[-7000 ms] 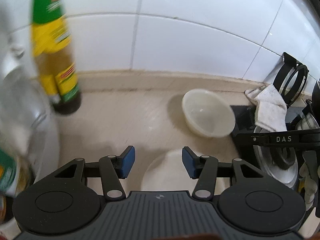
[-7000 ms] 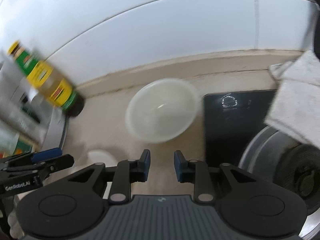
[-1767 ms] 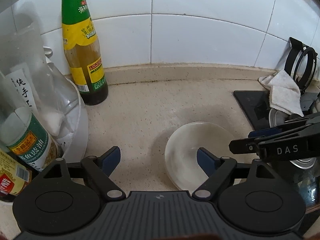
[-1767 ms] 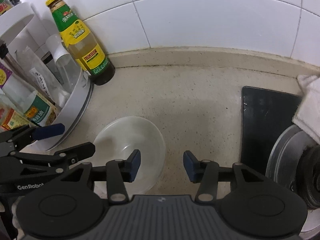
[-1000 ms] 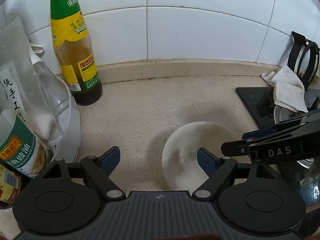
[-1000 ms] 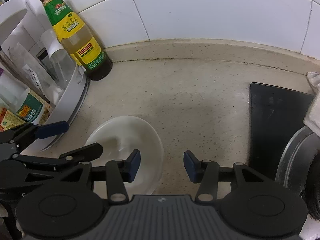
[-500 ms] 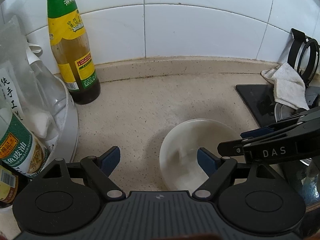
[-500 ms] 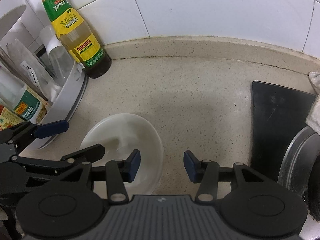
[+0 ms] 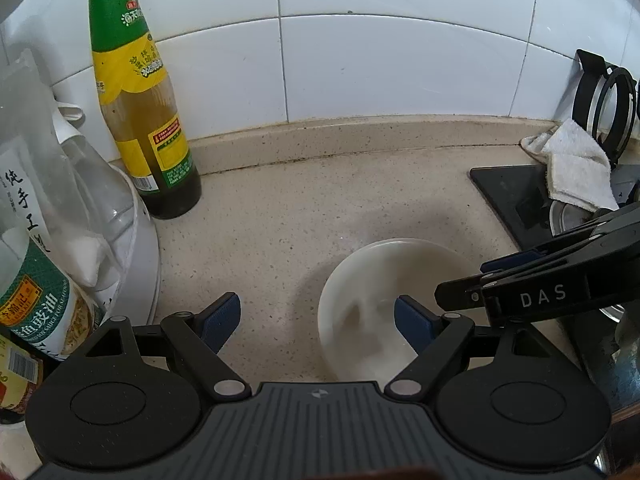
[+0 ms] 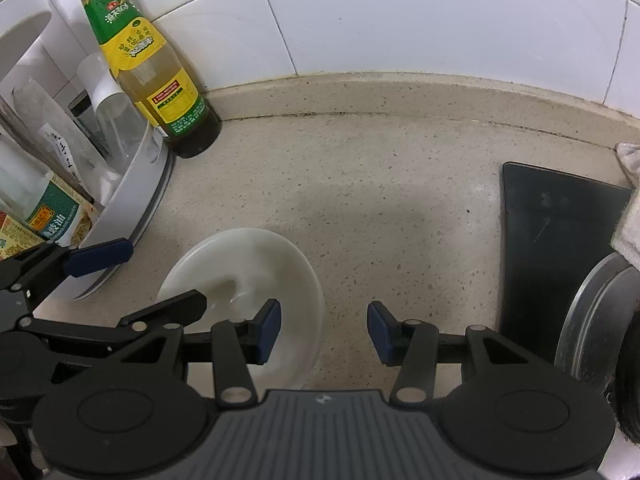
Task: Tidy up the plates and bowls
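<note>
A translucent white bowl (image 9: 384, 292) (image 10: 248, 272) stands upright on the beige counter, close in front of both grippers. My left gripper (image 9: 318, 320) (image 10: 136, 280) is open wide. Its right finger hangs over the bowl's inside and its left finger is outside, over bare counter. My right gripper (image 10: 324, 332) (image 9: 480, 276) is open too. It straddles the bowl's right rim, left pad over the inside and right pad over the counter. No pad presses on the bowl. The gripper bodies hide the bowl's near edge.
A green-and-yellow sauce bottle (image 9: 140, 120) (image 10: 152, 72) stands at the back left against the tiled wall. A white round rack (image 9: 140, 248) (image 10: 136, 196) holds several bottles at the left. At the right are a black stove top (image 10: 560, 248), a white cloth (image 9: 576, 164) and a metal lid (image 10: 592, 312).
Seven seconds ago the bowl sat further back near the stove; now it is close under both grippers, whose jaws stand wider. Over the last second nothing has visibly moved.
</note>
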Demonstrator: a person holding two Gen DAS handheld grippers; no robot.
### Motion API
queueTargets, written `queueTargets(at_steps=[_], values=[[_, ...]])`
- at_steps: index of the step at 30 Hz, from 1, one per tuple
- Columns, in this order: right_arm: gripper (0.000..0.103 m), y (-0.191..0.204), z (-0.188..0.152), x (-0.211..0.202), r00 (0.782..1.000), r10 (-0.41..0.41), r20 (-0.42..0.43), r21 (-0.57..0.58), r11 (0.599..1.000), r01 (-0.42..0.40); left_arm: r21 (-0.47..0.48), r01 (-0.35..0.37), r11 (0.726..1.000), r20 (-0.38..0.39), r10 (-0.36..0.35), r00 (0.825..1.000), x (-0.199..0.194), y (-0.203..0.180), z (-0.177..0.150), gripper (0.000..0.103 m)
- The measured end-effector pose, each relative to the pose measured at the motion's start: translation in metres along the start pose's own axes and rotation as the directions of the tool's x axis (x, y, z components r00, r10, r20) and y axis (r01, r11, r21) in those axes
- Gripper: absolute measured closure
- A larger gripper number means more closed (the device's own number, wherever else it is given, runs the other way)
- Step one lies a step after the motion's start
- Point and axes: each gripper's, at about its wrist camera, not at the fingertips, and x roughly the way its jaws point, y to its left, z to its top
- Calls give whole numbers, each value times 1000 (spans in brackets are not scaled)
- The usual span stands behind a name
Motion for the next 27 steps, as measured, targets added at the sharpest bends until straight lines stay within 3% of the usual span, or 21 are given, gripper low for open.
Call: queueTargets(at_steps=[13,18,22,25,27], values=[[57,-1,-2,3,1000,2,-6,3,1000,-2,16,0,1000,3,0,1000,2,-1,-1,17],[57,0,-2,4,1000,10,-3,5,1000,-10,27,14,1000,-11,-14,1000,5,-1,-2,24],[57,0,-2,6,999,49,-17,12,999,-49,35,39,999,-44,-37,998,11,-5,-5,40],[65,3,-4,10,998,53,-32,-3,999,-53,39,54,998,-67,-52,996,14,-7,-6,44],[79,5,-5,13,997,60,-50,-8,998,-60,44,67,997,-71,-64,995,15,-8,-8,56]])
